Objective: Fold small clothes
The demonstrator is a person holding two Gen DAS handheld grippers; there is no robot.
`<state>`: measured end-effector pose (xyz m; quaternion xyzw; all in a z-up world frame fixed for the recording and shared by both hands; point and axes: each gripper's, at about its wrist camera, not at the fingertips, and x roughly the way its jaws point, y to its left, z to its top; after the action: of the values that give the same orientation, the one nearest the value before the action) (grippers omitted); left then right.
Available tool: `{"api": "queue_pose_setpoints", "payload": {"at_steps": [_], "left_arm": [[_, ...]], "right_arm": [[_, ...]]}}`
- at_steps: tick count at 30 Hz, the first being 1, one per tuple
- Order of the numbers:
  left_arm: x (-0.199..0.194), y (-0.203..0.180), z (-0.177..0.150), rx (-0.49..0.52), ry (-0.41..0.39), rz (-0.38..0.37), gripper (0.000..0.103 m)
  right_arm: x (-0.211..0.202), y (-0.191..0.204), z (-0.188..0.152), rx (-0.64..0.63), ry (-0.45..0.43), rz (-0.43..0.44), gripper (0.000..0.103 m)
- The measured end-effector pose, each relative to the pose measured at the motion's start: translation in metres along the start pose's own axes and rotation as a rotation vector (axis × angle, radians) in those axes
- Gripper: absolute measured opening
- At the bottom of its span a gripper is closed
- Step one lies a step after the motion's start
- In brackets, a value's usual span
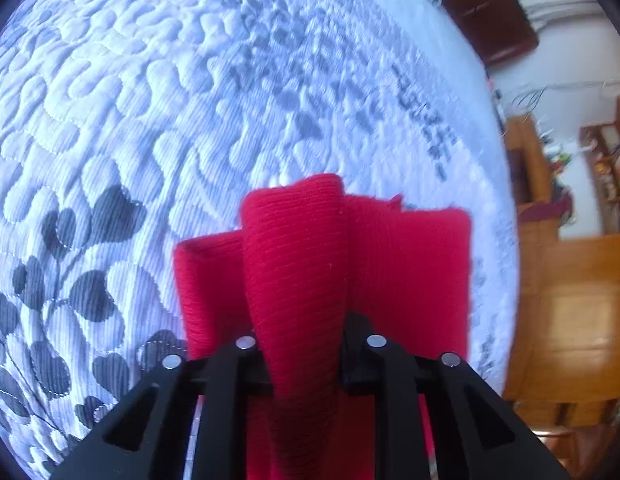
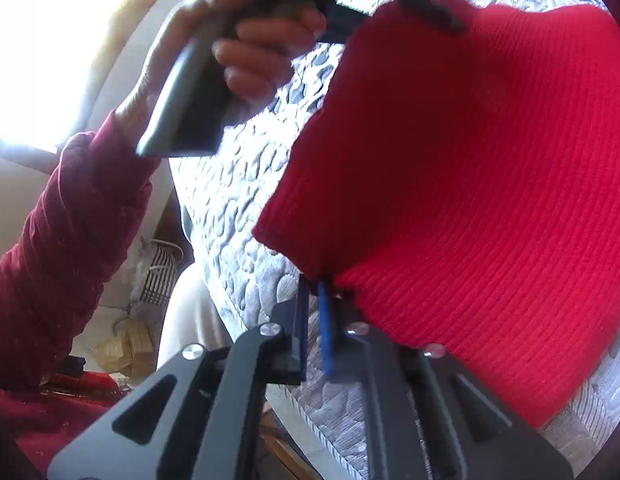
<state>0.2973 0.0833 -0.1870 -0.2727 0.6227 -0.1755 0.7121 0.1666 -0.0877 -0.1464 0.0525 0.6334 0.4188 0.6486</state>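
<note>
Item: red knit garment (image 1: 350, 264), part-folded, lifted over the quilted mattress (image 1: 149, 120).

Left claw (image 1: 301, 344): you have it pinched narrow on a bunched ridge of the knit.

Right claw (image 2: 326, 300): you nip a corner at the hem, so the cloth spans taut for the next fold, I judge.

Right view only: your left hand (image 2: 245, 52) and maroon sleeve (image 2: 69, 220). Left view only: wooden furniture (image 1: 570, 300).
</note>
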Motion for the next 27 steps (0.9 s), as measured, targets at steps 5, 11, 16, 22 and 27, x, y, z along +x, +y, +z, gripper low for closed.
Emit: {"api": "queue_pose_setpoints", "payload": {"at_steps": [5,11,16,22,27], "left_arm": [[-0.018,-0.013,-0.009,0.066,0.006,0.072,0.022],[-0.06,-0.023,-0.07,0.178,0.007,0.142,0.048],[-0.08,-0.017,-0.135,0.126,0.018,0.115,0.049],[-0.075,-0.031,-0.171,0.183,-0.015,0.207,0.047],[-0.047,-0.018,-0.177,0.151,0.056,0.26,0.024]], "right_arm": [[-0.04,-0.012,-0.005,0.059,-0.104,0.016,0.056],[-0.095,-0.046,-0.021,0.161,-0.198,-0.151,0.062],[-0.103,-0.083,-0.045,0.313,-0.177,-0.176,0.062],[-0.079,-0.1,-0.077,0.463,-0.141,-0.056,0.064],[-0.066,-0.106,-0.079,0.514,-0.116,0.08,0.02]]}}
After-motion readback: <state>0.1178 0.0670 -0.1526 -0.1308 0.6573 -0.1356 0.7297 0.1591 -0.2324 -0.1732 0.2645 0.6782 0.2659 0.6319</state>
